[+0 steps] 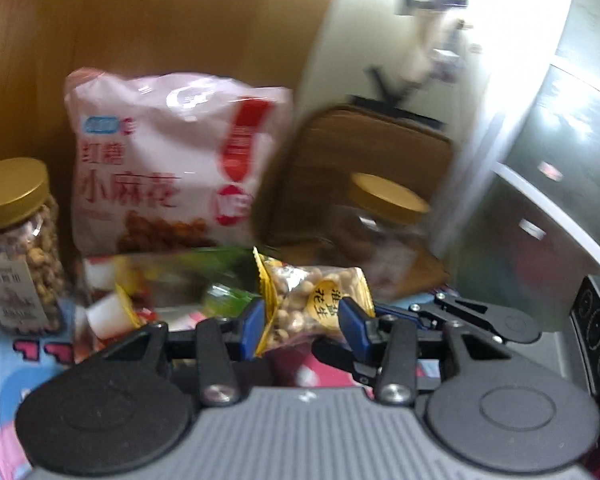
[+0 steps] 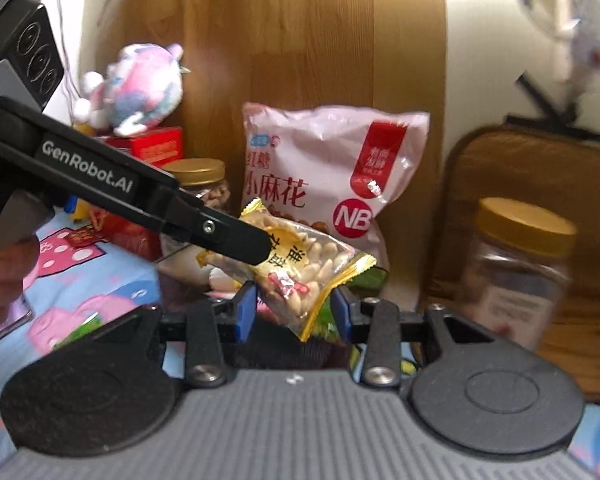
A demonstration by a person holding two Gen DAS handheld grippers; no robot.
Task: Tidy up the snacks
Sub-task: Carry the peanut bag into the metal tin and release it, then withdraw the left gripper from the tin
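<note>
A small clear peanut packet [image 1: 312, 304] with yellow edges sits between the blue pads of my left gripper [image 1: 306, 318], which is shut on it. In the right wrist view the same packet [image 2: 300, 268] hangs from the left gripper's black finger [image 2: 228, 236], just in front of my right gripper [image 2: 294, 310], whose jaws stand apart around its lower end without pinching it. A big pink snack bag [image 1: 168, 160] leans on the wooden board behind; it also shows in the right wrist view [image 2: 332, 176]. Two gold-lidded nut jars stand at the left [image 1: 16, 244] and right [image 2: 516, 264].
A pile of small wrapped snacks [image 1: 156, 292] lies under the pink bag. A plush toy [image 2: 140, 84] sits on red boxes [image 2: 156, 148] at the far left. A brown padded chair back [image 1: 372, 160] stands on the right. The tablecloth [image 2: 96, 280] is blue with pink cartoon prints.
</note>
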